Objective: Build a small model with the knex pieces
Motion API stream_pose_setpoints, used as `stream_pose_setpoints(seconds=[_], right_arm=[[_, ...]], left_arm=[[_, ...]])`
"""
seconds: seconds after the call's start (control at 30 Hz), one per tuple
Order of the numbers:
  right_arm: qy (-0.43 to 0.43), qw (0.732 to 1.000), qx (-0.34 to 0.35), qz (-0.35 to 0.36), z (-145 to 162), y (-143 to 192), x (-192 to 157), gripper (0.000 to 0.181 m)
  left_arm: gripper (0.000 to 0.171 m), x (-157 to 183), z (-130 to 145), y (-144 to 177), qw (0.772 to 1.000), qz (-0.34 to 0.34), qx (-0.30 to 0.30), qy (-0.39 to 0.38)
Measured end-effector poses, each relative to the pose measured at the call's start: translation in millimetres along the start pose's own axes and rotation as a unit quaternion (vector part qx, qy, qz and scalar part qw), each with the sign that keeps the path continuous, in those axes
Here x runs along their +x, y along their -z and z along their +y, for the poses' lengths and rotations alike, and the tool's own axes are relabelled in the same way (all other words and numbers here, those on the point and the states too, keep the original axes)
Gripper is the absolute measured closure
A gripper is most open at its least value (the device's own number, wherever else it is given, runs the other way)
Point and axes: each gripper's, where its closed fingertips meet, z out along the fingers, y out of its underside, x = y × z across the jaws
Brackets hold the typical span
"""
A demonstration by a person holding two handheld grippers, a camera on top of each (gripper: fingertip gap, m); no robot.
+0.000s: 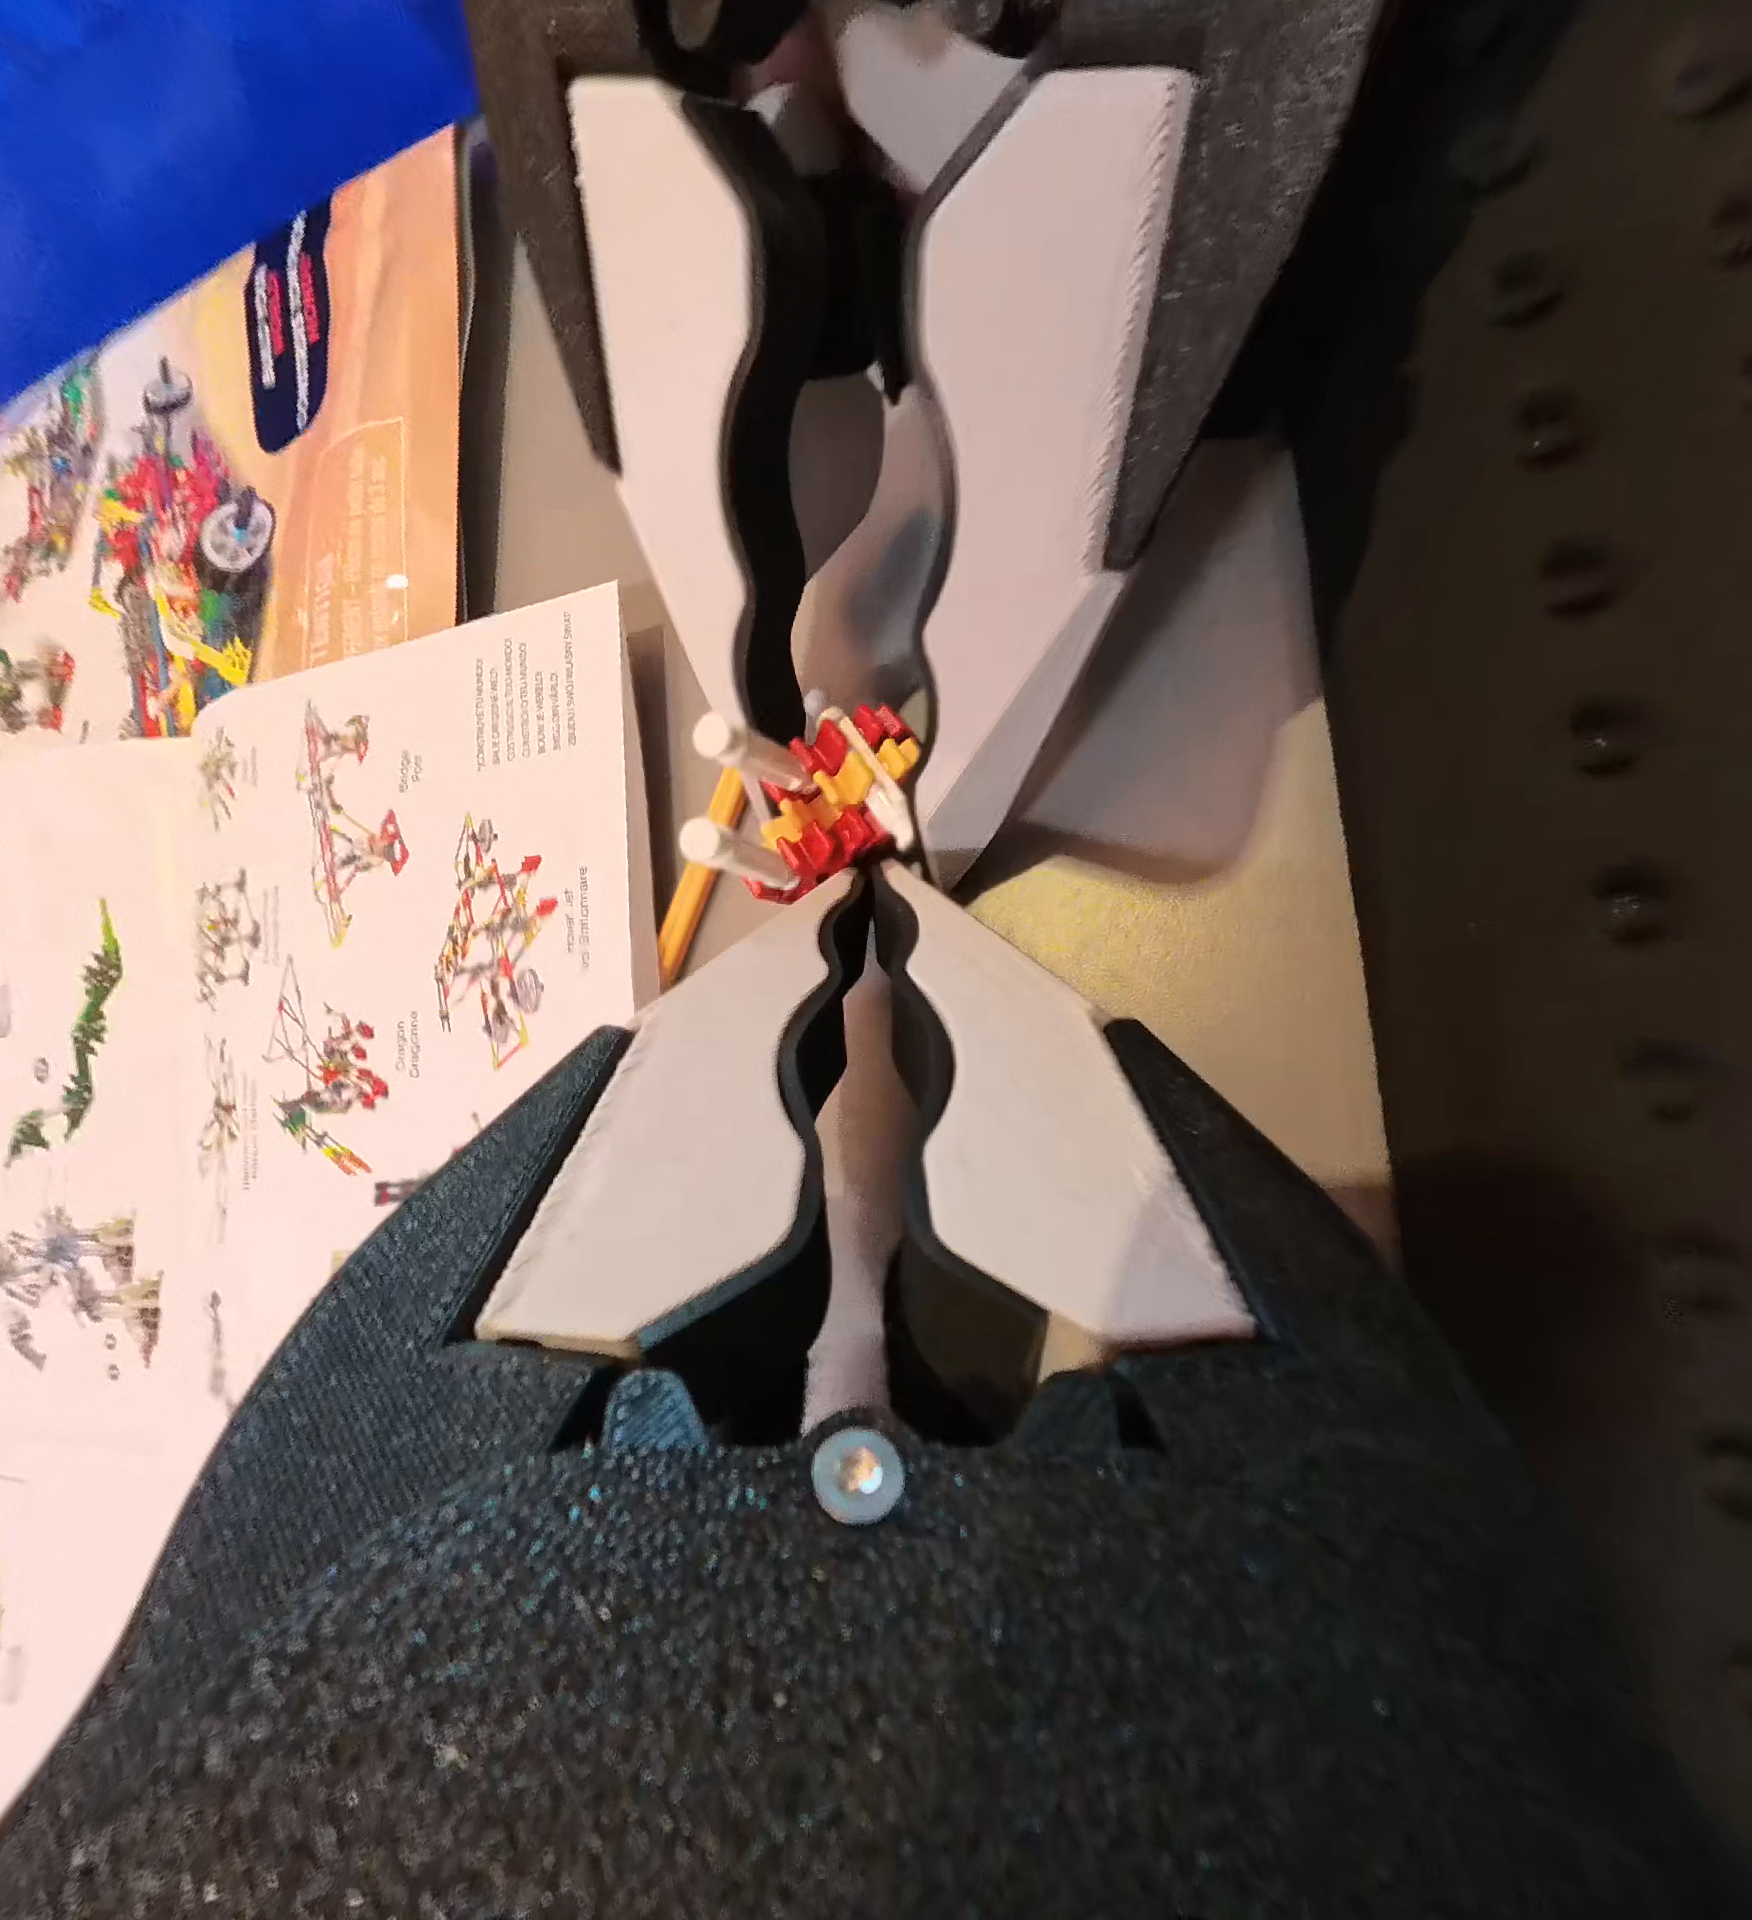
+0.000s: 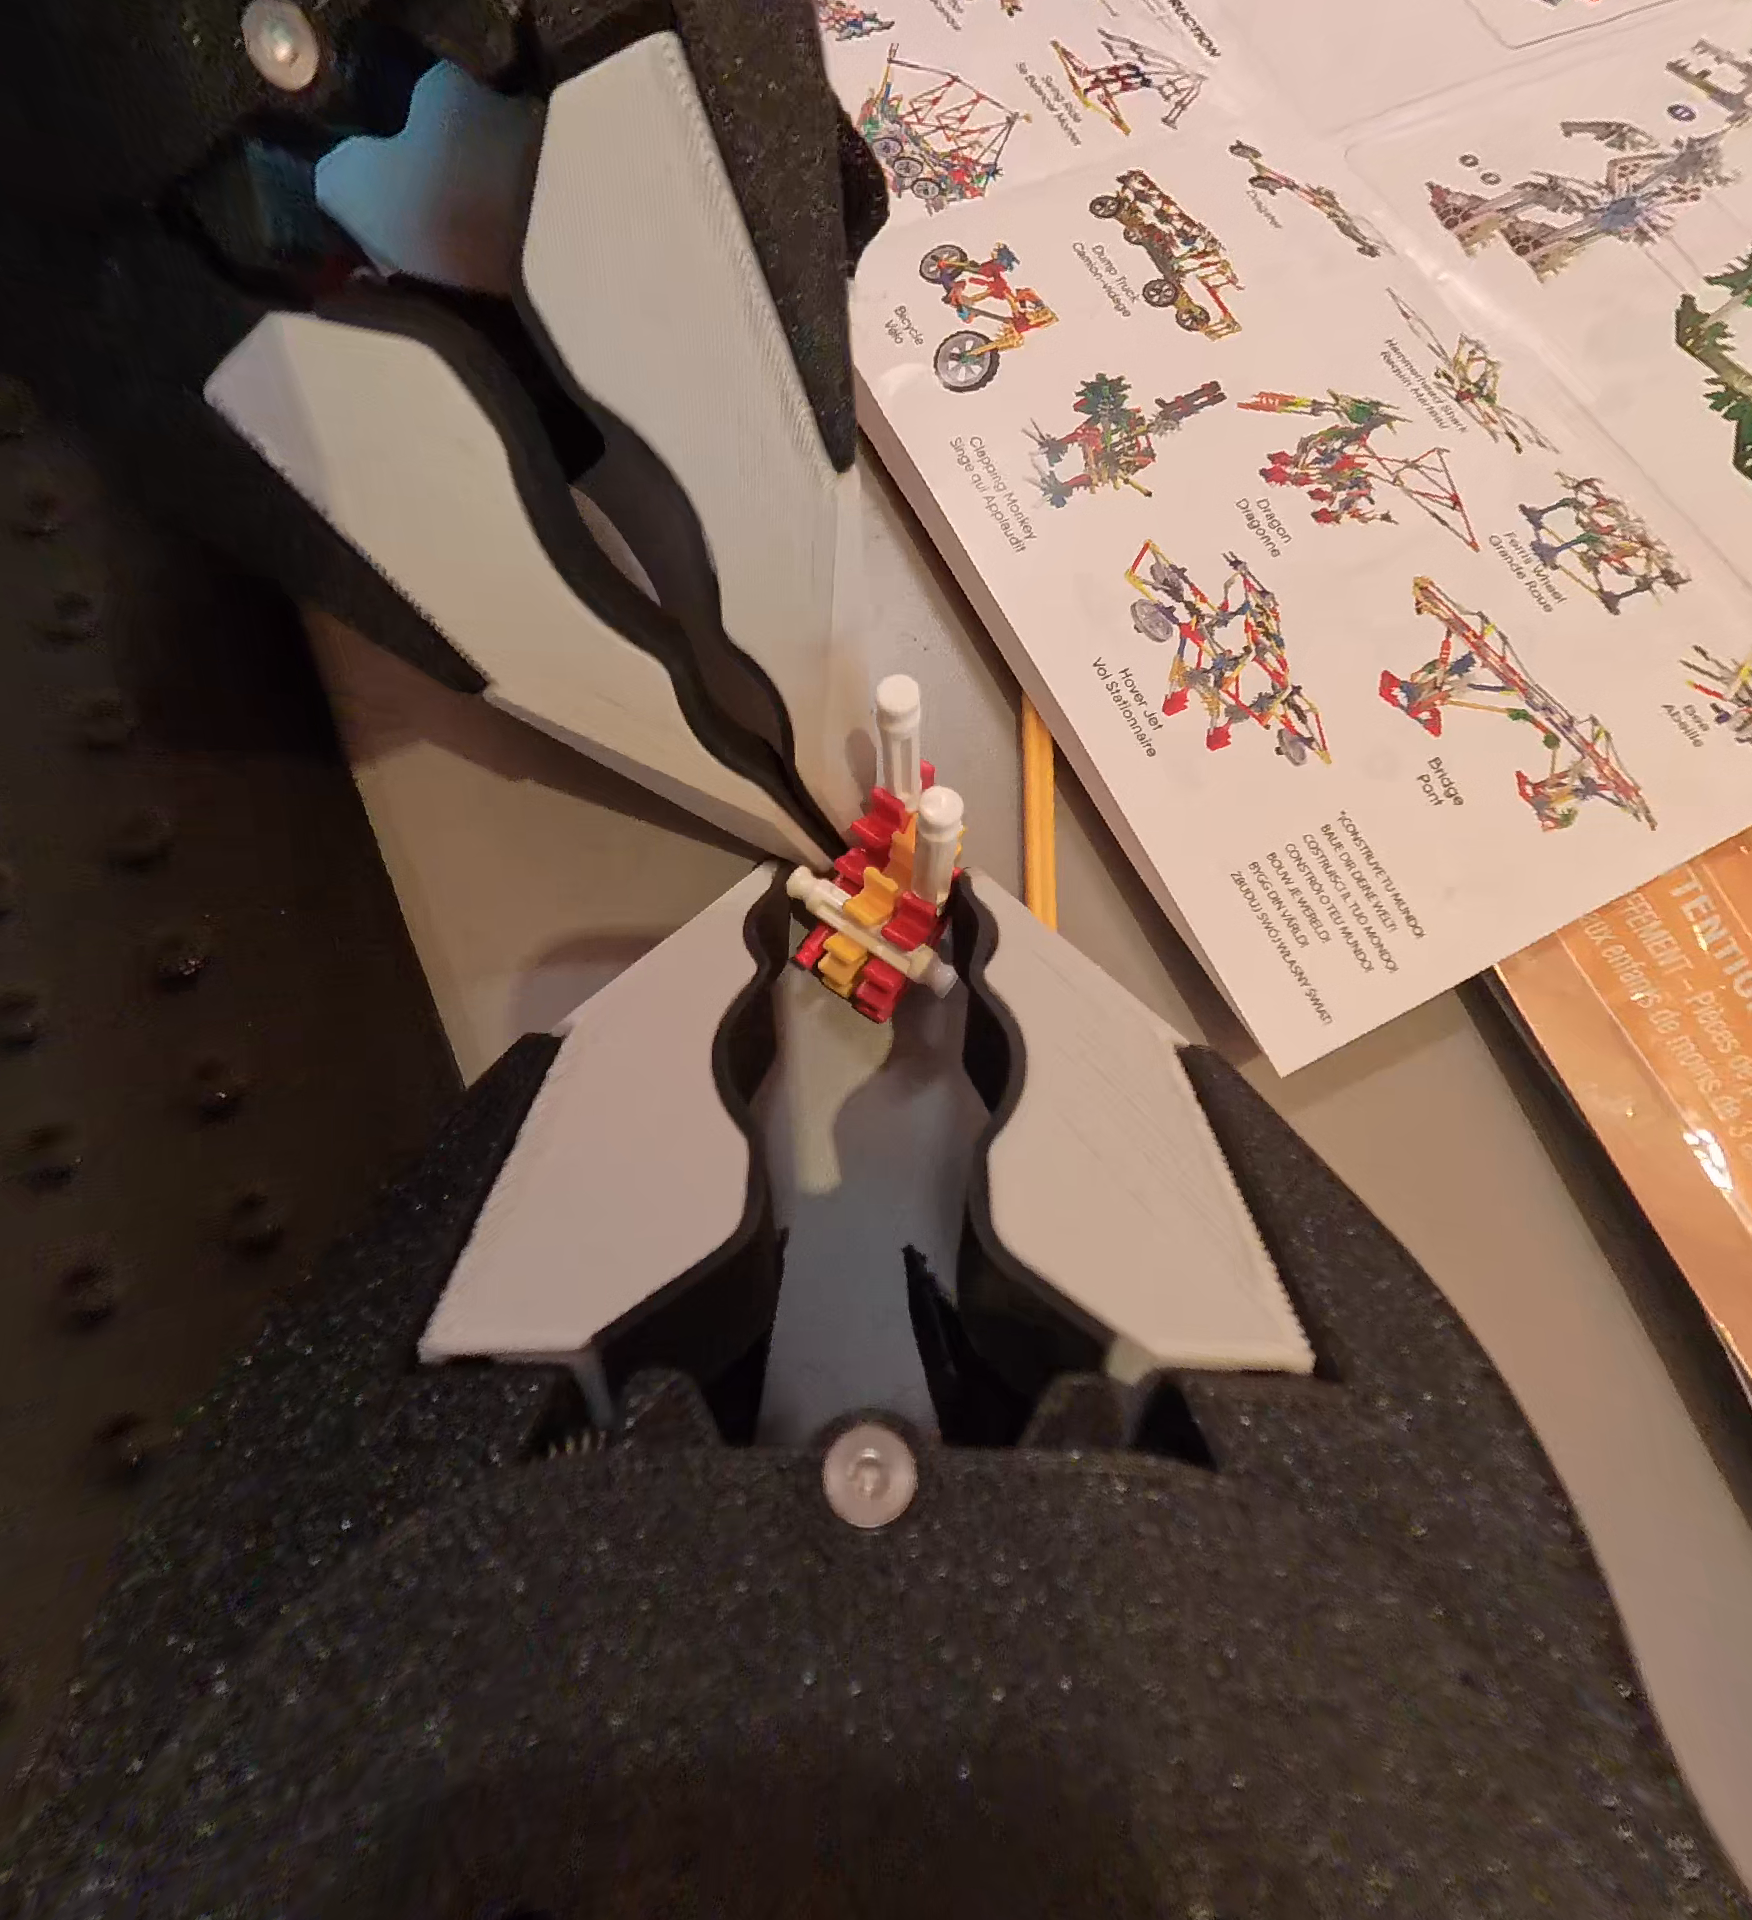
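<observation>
A small cluster of red and yellow toy connectors with short white rods (image 1: pixel 830 805) is held between both grippers above a grey tabletop. In the left wrist view my left gripper (image 1: pixel 867 883) is shut, and its tips pinch the cluster's near edge. The right gripper (image 1: pixel 841 774) comes in from the top of that view and clamps the cluster. In the right wrist view my right gripper (image 2: pixel 867 909) is shut on the cluster (image 2: pixel 877 920), with two white rods sticking out beyond it. The left gripper (image 2: pixel 815 847) meets it from the upper left, tips closed on the cluster.
A white instruction sheet with pictures of models (image 1: pixel 259 935) (image 2: pixel 1371 468) lies beside the grippers. It overlaps an orange toy box (image 1: pixel 332 416) (image 2: pixel 1682 1091). A thin yellow rod (image 1: pixel 690 914) (image 2: pixel 1038 821) lies at the sheet's edge. A dark dotted surface (image 1: pixel 1630 935) (image 2: pixel 72 831) lies on the other side, and a blue object (image 1: pixel 124 156) at far left. My two grippers' fingertips are within a few centimetres of each other. From either gripper's tips it is about 30 cm to the blue object (image 1: pixel 124 156).
</observation>
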Motion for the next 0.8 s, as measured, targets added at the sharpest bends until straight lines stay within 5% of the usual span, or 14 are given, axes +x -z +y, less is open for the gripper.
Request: stream_pose_setpoints(seconds=[0.5, 0.8], right_arm=[[0.000, 1.000, 0.004, -0.018, 6, 11, 1, 0.139], [0.016, 1.000, -0.001, -0.012, 7, 13, 6, 0.156]], left_arm=[[0.138, -10, 9, 7, 0.993, 0.024, 0.016, 0.114], [0.150, -7, 4, 2, 0.995, 0.041, 0.022, 0.090]])
